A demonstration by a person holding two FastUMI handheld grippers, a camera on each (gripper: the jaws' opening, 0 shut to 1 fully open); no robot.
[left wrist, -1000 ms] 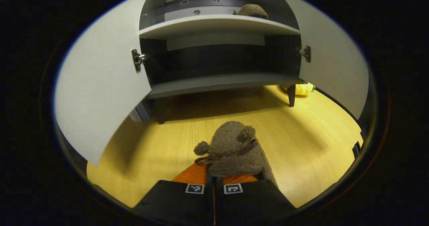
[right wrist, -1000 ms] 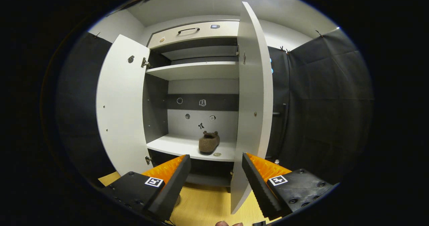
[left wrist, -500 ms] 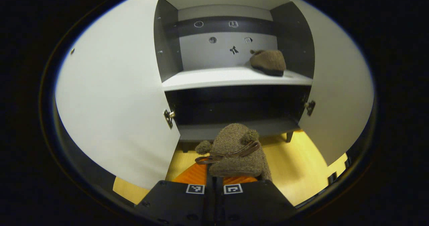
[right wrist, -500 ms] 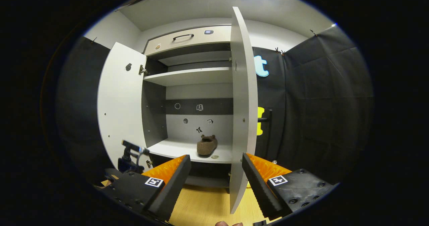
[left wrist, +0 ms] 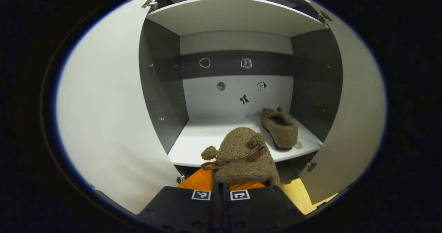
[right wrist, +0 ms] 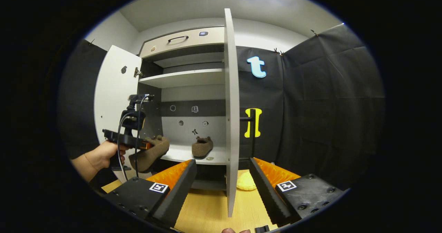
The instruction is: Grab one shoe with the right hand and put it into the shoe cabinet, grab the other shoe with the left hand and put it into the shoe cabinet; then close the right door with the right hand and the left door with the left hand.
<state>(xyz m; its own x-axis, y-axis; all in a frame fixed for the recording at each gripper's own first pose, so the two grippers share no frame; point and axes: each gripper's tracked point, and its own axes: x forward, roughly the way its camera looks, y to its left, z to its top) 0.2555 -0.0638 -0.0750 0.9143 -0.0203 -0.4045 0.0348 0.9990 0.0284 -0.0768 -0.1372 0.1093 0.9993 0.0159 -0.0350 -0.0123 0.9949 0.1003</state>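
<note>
I'm facing a tall white shoe cabinet (right wrist: pixel 188 53) standing on a pale wood floor (right wrist: pixel 207 208), with black cloth walling the booth to the right of my right tool. Both doors stand open: the left door (right wrist: pixel 112 98) is swung wide beyond my left tool, and the right door (right wrist: pixel 231 112) shows edge-on straight ahead of the right gripper (right wrist: pixel 222 184), rising between its fingers. Something yellow (right wrist: pixel 246 182) lies on the floor just past that door. The right gripper's fingers are spread wide with nothing between them. Off to its left I see a hand (right wrist: pixel 103 153) holding the left gripper (left wrist: pixel 221 186) level, pointed into the cabinet. That gripper is clamped narrow on the second shoe (left wrist: pixel 241 155), a brown fuzzy slipper with pompoms and a bow, toe pointing away from me, poised at the front edge of the white middle shelf (left wrist: pixel 207 139). The first shoe (left wrist: pixel 279 127) already rests on that shelf, ahead and to the right of the left tool, near the cabinet's right inner wall, with bare shelf directly ahead of the held slipper
</note>
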